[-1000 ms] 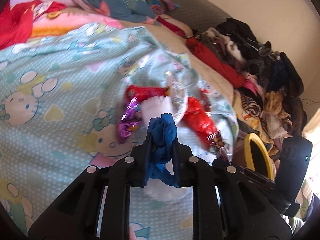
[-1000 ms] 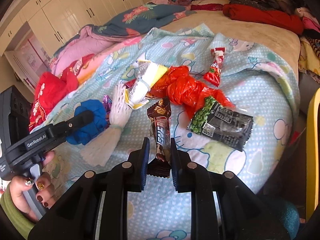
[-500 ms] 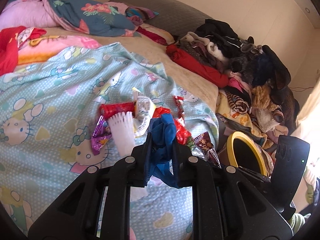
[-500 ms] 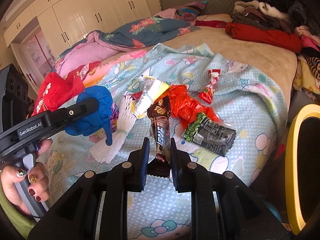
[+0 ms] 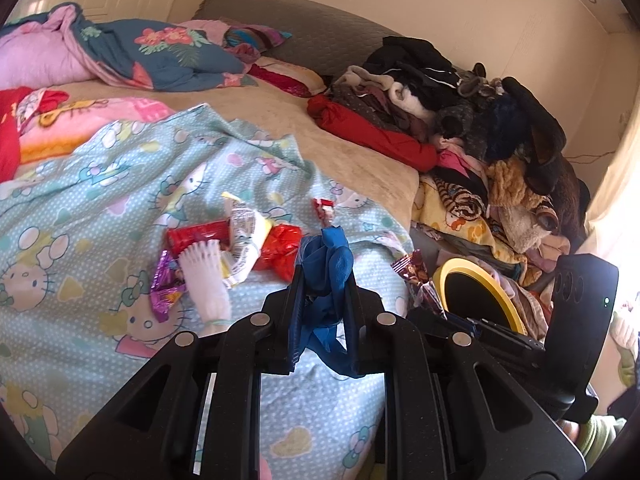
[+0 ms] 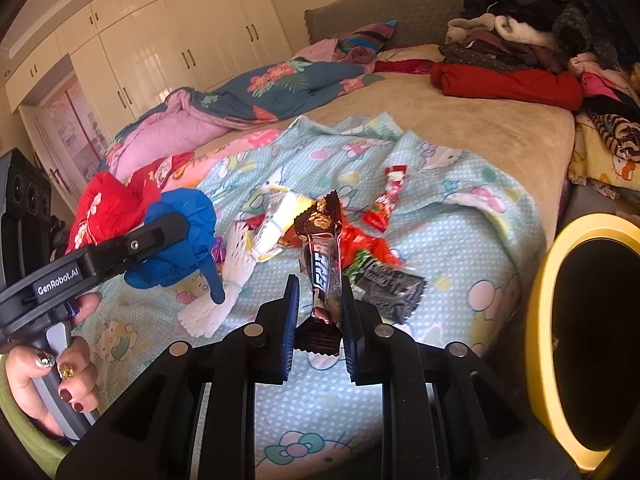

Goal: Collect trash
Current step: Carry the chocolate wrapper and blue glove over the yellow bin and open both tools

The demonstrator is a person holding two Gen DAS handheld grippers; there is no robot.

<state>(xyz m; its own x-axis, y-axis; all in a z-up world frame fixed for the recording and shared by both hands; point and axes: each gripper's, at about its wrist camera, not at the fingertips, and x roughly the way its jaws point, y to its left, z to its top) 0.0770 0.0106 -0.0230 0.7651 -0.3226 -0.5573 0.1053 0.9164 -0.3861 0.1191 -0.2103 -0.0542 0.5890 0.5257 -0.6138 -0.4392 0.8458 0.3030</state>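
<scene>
Over the bed with the light blue cat blanket [image 6: 460, 216], two grippers hang in the air. The left gripper [image 5: 323, 280] is squeezed tight on a crumpled blue glove [image 5: 328, 264]; part of the glove hangs down between its fingers. The right gripper [image 6: 318, 300] is almost closed and pinches the bottom end of a brown candy bar wrapper [image 6: 322, 256], which stands up above its fingers. More trash lies on the blanket: a white glove [image 6: 224, 288], a red plastic bag [image 5: 280, 246], a small red wrapper [image 6: 386, 200] and a black and green packet [image 6: 386, 282]. A yellow-rimmed bin [image 6: 538, 320] stands just beside the bed.
</scene>
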